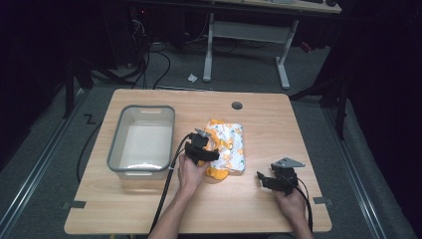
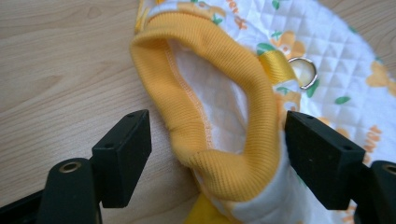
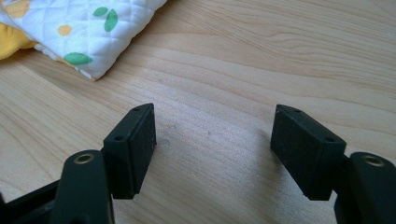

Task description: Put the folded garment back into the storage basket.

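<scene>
A: Where's the garment (image 1: 226, 148)?
B: Mid-table, right of the empty bin (image 1: 142, 142). Nothing binned yet, if that's the goal.
A: Left gripper (image 2: 217, 149)?
B: Jaws wide, straddling the yellow cuff (image 2: 210, 107), not clamped.
A: Right gripper (image 3: 212, 149)?
B: Wide open over bare table (image 3: 261, 60), holding nothing.

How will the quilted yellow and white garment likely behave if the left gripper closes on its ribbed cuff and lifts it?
The garment is probably floppy: it lies flat and folded, so the rest should hang and drape. The ribbed cuff, between the open jaws of the left gripper, looks soft and thick, so it should compress and grip well. It seems light; the metal ring may swing.
</scene>
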`<control>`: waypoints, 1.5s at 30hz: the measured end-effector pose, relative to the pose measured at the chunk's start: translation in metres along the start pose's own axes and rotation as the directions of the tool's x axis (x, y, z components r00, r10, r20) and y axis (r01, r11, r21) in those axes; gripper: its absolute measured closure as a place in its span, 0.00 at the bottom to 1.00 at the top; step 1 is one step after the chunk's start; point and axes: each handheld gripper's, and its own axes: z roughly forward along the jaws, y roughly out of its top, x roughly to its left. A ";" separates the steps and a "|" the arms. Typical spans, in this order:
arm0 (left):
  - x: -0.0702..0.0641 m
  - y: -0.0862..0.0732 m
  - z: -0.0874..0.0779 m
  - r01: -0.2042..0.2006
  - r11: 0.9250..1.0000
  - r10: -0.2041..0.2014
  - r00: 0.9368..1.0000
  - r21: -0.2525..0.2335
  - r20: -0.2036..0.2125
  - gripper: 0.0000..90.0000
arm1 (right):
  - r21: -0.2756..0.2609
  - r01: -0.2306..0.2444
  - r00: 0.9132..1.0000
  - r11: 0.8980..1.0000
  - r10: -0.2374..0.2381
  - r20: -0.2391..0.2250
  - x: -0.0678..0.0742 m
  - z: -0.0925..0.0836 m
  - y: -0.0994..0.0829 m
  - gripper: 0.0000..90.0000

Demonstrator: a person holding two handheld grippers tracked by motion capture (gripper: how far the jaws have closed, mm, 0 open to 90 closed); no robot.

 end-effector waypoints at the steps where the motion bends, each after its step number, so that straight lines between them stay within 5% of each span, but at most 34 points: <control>1: 0.000 0.000 0.002 0.004 1.000 -0.004 1.000 0.005 0.000 0.27 | 0.000 0.000 1.000 1.000 0.000 0.000 0.000 0.000 0.000 0.35; 8: 0.000 -0.004 0.016 0.002 0.999 -0.002 1.000 0.034 0.010 0.31 | 0.000 0.000 1.000 1.000 0.000 0.000 0.000 0.000 0.000 0.35; 17: -0.008 -0.006 0.013 -0.033 0.999 0.031 0.997 0.023 0.076 0.68 | 0.001 0.001 1.000 1.000 -0.001 0.000 0.000 0.000 0.000 0.35; 22: -0.010 -0.006 0.013 -0.032 0.999 0.030 0.995 0.017 0.092 0.79 | 0.001 0.001 1.000 1.000 -0.001 -0.003 0.000 0.000 0.000 0.35; 31: -0.012 -0.004 0.007 -0.018 1.000 0.020 0.994 -0.018 0.111 0.85 | 0.001 0.001 1.000 1.000 -0.001 -0.003 0.000 0.000 0.000 0.35; 45: -0.008 0.007 -0.033 0.008 0.992 0.014 0.985 -0.124 0.174 0.86 | 0.001 0.003 1.000 1.000 -0.003 -0.006 0.000 0.000 0.000 0.35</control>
